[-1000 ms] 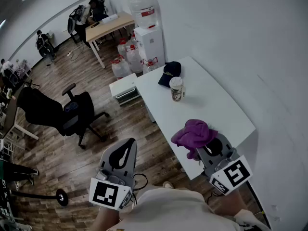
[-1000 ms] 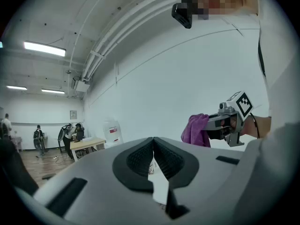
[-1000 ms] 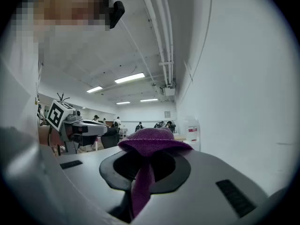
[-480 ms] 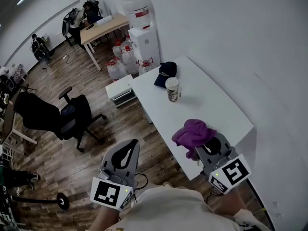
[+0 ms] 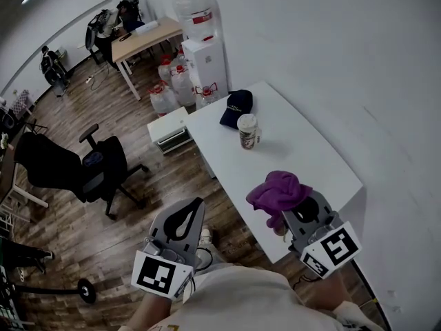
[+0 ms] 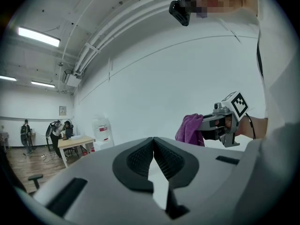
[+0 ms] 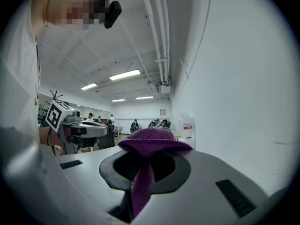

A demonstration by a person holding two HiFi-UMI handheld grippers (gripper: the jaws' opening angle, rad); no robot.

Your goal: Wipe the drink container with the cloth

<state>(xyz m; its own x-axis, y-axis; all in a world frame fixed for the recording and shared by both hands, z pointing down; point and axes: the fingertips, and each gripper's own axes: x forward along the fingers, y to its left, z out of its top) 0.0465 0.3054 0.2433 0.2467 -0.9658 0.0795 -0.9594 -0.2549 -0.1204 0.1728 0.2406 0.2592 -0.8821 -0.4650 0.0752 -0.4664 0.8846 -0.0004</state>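
1. A cup (image 5: 249,130) with a lid stands upright on the far half of a white bench (image 5: 303,150). It is just beside a dark cap (image 5: 236,107) and well apart from both grippers.
2. The right gripper (image 5: 293,212) hangs over the bench's near end. Its fingers (image 7: 117,168) are clenched on a bunched purple cloth (image 5: 278,192), and a tail of cloth hangs down between them.
3. The left gripper (image 5: 185,218) hangs over the floor beside the bench. Its fingers (image 6: 140,158) are pressed together with nothing between them.
4. Risk: nothing steadies the cup. A one-sided wipe would likely tip it, or slide it into the cap.
5. Risk: the left fingers must part before they can brace the cup. Arriving clenched, they would knock it.
6. Risk: the bunched cloth covers the right fingertips from above, so hard plastic may strike the cup first.
7. Risk: the cloth is pinched by a small part only, and rubbing could drag it free.
8. Whether the cup holds liquid cannot be told, so a fall might spill.
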